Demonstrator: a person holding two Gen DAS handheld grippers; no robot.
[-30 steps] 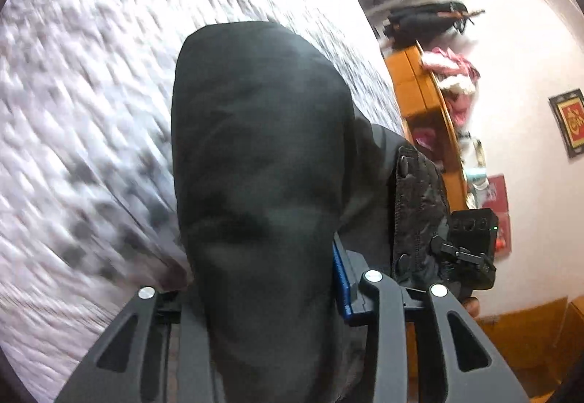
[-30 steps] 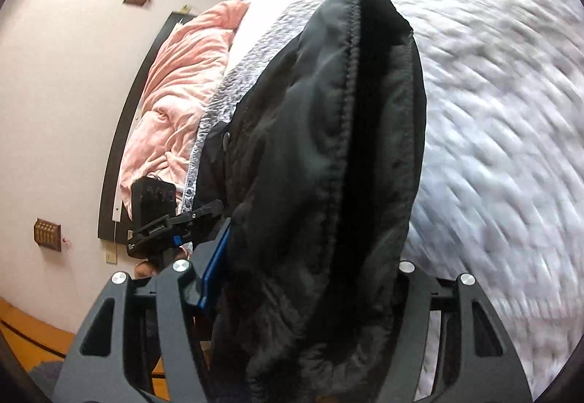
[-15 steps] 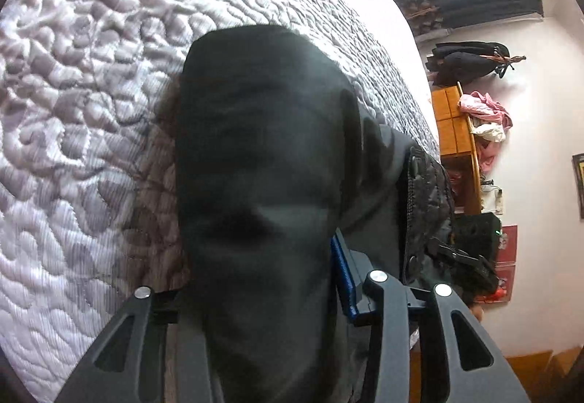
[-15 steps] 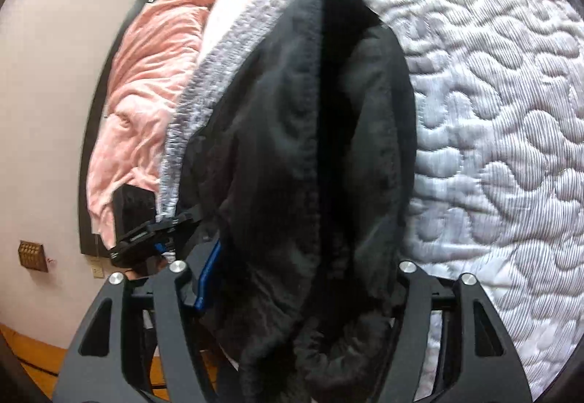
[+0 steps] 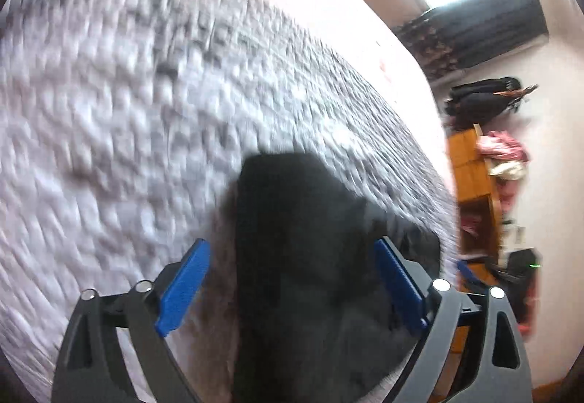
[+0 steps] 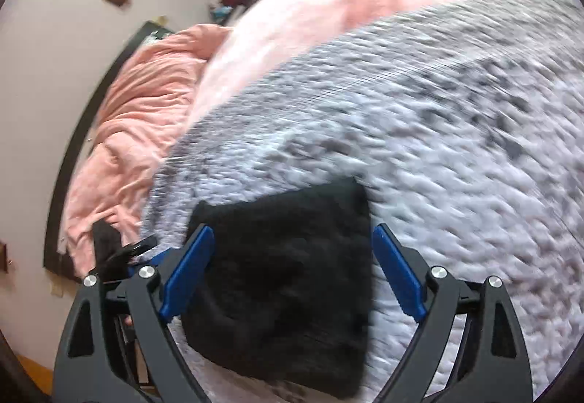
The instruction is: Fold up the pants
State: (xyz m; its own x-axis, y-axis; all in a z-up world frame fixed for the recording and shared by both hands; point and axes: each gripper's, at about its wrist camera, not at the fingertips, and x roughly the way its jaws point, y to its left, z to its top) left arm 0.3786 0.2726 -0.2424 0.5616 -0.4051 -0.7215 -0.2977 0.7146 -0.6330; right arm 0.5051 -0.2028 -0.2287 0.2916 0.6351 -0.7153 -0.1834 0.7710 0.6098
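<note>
1. A bed fills both views, spread with a grey-white quilted cover (image 5: 146, 118) that is blurred throughout; a pink sheet lies beyond the cover's far edge
2. A crumpled pink blanket (image 6: 124, 147) is heaped at the side of the bed, against the wall, in the right wrist view
3. The black pants (image 6: 288, 279) lie on the quilted cover in a dark folded bundle, near the bed's edge, with one end showing in each wrist view
4. An orange wooden cabinet (image 5: 471, 169) stands by the wall in the left wrist view, with clothes piled on top
5. The left gripper (image 5: 292, 290) has its fingers released and spreading wider; the pants lie between the blue pads, neither pad pressing on them
6. The right gripper (image 6: 292, 275) is likewise let go and widening, its pads flanking the bundle without gripping it
</note>
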